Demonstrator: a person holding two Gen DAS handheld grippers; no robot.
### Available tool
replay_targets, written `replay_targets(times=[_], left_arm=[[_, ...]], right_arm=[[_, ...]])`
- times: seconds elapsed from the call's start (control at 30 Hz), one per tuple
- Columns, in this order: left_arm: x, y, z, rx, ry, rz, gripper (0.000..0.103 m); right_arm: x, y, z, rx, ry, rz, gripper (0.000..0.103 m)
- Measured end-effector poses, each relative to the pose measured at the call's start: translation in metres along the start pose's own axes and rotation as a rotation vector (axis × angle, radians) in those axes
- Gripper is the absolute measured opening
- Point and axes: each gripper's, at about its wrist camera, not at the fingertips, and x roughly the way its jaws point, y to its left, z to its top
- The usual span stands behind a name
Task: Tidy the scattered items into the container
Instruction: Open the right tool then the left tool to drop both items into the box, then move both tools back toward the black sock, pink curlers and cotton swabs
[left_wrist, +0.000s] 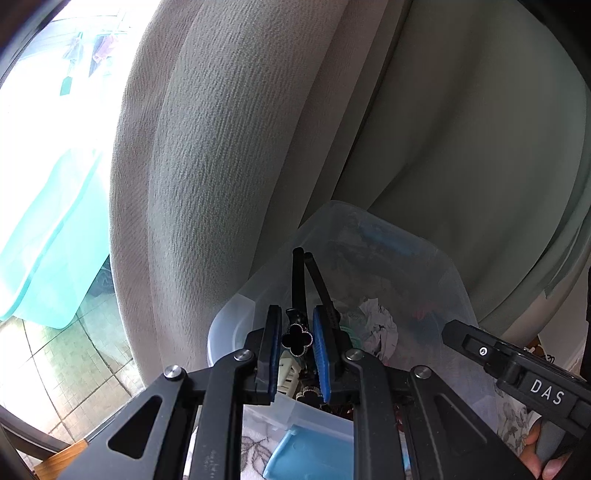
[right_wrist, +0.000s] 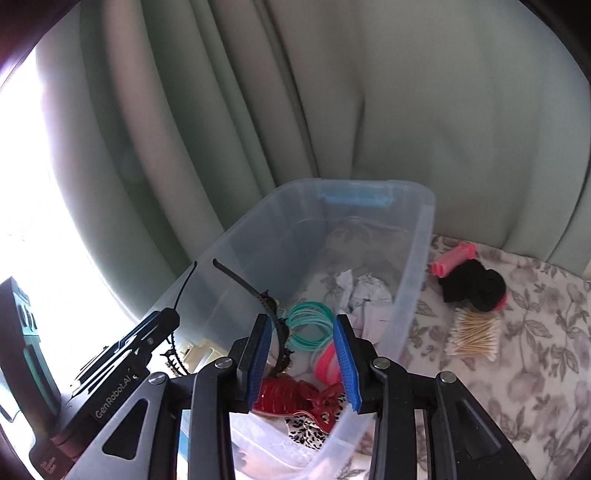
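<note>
A clear plastic bin (right_wrist: 413, 258) stands on a floral cloth. My left gripper (left_wrist: 296, 321) hovers over the bin's near corner (left_wrist: 229, 325), shut on a black headband (left_wrist: 296, 338) at its clover ornament. The band's two ends point up. My right gripper (right_wrist: 303, 325) is open over the bin with nothing between its pads. Below it lie teal hair ties (right_wrist: 310, 325), a pink coil (right_wrist: 327, 363), a red claw clip (right_wrist: 291, 395) and crumpled white fabric (right_wrist: 365, 291). Outside the bin on the right lie pink rollers (right_wrist: 454, 258), a black scrunchie (right_wrist: 472, 290) and cotton swabs (right_wrist: 474, 336).
A pale green curtain (right_wrist: 221, 129) hangs close behind the bin. The floral tablecloth (right_wrist: 535, 350) stretches to the right. A blue lid piece (left_wrist: 295, 454) lies in front of the bin. The left gripper's body (right_wrist: 147, 339) sits left of the bin, beside a bright window.
</note>
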Motion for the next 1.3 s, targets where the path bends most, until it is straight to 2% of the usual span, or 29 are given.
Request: replay_targets(times=[0.23, 0.3, 0.4, 0.53, 0.6, 0.77, 0.93, 1.1, 1.3], left_arm=[[0.003, -0.018, 0.0, 0.017, -0.006, 0.002, 0.019], [0.003, -0.025, 0.001, 0.023, -0.008, -0.007, 0.027], [-0.001, -0.037, 0.001, 0.04, -0.023, -0.018, 0.03], [-0.04, -0.04, -0.004, 0.075, -0.04, -0.034, 0.032], [-0.061, -0.041, -0.007, 0.093, -0.049, -0.042, 0.039], [-0.114, -0.043, -0.015, 0.137, -0.07, -0.062, 0.044], [-0.167, -0.044, -0.022, 0.182, -0.092, -0.082, 0.053], [-0.183, -0.07, -0.029, 0.243, -0.109, -0.098, 0.06], [-0.196, -0.103, -0.041, 0.308, -0.101, -0.123, 0.063]], right_arm=[[-0.018, 0.001, -0.005, 0.002, -0.007, 0.008, 0.038], [-0.021, 0.002, -0.009, 0.006, -0.013, 0.011, 0.038], [-0.025, 0.001, -0.012, 0.01, -0.02, 0.011, 0.038], [-0.039, -0.003, -0.015, 0.025, -0.039, 0.012, 0.038], [-0.048, -0.004, -0.017, 0.032, -0.048, 0.011, 0.038], [-0.075, -0.011, -0.023, 0.055, -0.081, 0.009, 0.038], [-0.102, -0.019, -0.029, 0.079, -0.116, 0.008, 0.038], [-0.127, -0.031, -0.036, 0.105, -0.159, -0.001, 0.043], [-0.154, -0.065, -0.05, 0.182, -0.208, -0.037, 0.046]])
